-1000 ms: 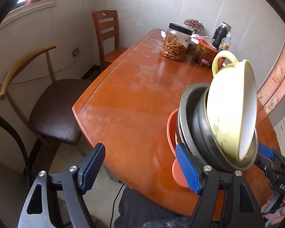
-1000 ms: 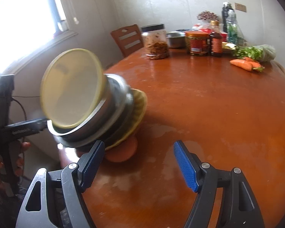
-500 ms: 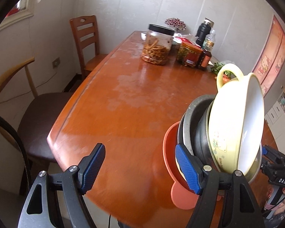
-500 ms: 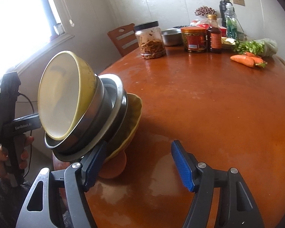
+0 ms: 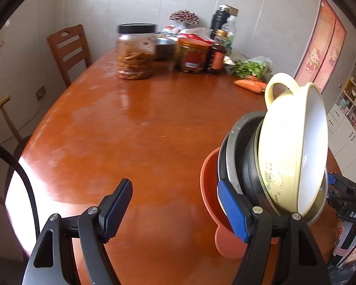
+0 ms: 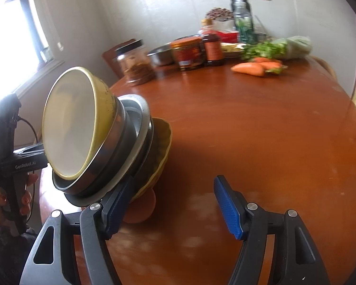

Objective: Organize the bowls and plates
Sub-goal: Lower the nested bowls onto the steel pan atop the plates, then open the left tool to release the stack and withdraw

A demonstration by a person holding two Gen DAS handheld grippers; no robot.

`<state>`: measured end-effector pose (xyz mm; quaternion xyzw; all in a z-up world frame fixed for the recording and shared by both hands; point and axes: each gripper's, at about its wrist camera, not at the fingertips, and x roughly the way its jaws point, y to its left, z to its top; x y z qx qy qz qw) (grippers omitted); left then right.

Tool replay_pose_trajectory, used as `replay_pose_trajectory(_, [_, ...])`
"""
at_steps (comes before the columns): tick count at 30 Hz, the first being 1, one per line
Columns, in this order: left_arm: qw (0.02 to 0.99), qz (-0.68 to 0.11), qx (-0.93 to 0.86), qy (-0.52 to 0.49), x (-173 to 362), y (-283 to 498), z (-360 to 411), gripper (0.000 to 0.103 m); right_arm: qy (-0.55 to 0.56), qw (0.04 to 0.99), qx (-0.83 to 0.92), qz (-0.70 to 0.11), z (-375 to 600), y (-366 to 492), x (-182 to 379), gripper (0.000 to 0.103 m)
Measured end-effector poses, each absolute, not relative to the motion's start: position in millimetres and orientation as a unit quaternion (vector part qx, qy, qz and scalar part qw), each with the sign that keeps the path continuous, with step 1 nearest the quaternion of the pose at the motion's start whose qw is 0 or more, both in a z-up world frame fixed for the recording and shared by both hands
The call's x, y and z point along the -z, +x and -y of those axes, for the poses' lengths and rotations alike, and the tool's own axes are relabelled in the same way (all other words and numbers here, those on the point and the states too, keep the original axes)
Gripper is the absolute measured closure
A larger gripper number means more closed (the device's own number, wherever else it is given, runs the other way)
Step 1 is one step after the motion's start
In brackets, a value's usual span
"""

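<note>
Wooden surface [image 5: 130, 130]: orange-brown, glossy and round-edged; it fills the middle of both wrist views.
Stack of bowls and plates [image 5: 235, 161]: nested and tipped steeply on edge at 4 o'clock in the left wrist view and at 9 o'clock in the right wrist view, by the near edge of the surface.
Stack order: an orange plate [image 5: 208, 185] at the back, a yellow scalloped bowl [image 6: 163, 147], a steel plate, a dark steel bowl, then a cream bowl [image 5: 280, 154] with a loop handle and a cartoon print in front.
Left tool [image 5: 173, 187]: jaws wide apart with only bare surface between them. The outer side of its right finger lies against the stack's rim.
Right tool [image 6: 173, 181]: jaws wide apart and holding nothing. Its left finger lies against the stack from the other side.
Grip: the stack sits between the two tools, not inside either one.
Hand [image 6: 11, 199]: wrapped round the left tool's handle at 8 o'clock in the right wrist view.
Far end, 12 o'clock: a black-lidded jar [image 5: 135, 54], other jars and bottles, greens, and carrots [image 5: 251, 85].
Chair [image 5: 68, 47]: wooden, at 10 o'clock in the left wrist view.
</note>
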<state>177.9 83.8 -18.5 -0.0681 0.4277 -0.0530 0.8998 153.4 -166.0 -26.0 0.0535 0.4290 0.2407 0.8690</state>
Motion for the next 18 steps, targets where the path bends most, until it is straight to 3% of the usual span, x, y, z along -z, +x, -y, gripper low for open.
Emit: replay_pose_trajectory(18, [0.898,-0.433,0.060,-0.038,27.4,191.4,-9.7,0.029,0.083,0.880,-0.192,-0.426,250.1,165.9,26.0,0.032])
